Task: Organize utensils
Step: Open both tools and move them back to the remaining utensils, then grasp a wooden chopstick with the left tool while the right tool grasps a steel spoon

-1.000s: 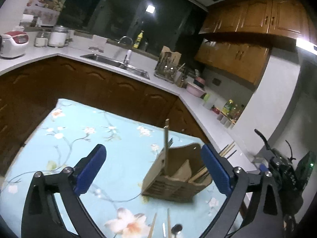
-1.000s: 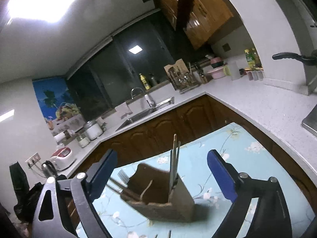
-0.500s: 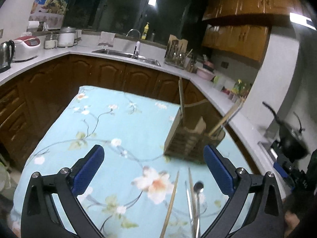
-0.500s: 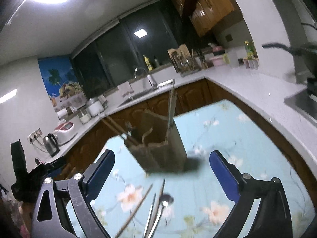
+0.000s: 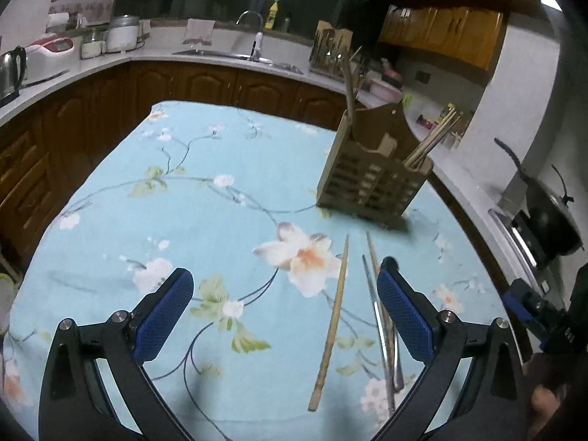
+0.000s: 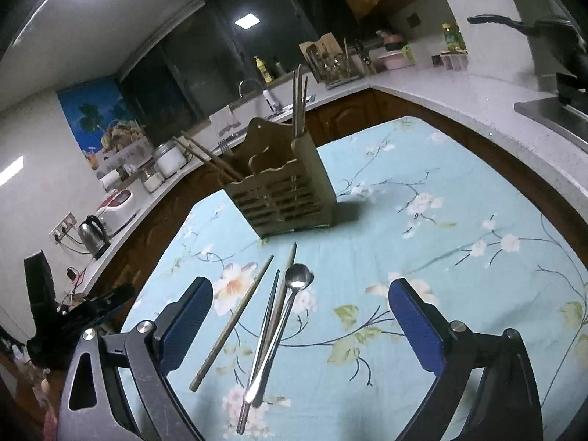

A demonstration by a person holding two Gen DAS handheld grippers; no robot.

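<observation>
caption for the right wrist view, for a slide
Open right gripper above a spoon and loose chopsticks lying on the floral tablecloth, in front of the wooden utensil holder.

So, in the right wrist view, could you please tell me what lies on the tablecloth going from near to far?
Metal chopsticks → wooden chopstick → spoon bowl → wooden utensil holder.

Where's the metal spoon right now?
In the right wrist view the spoon lies on the flowered tablecloth, among the loose chopsticks, just in front of the wooden utensil holder.
</observation>
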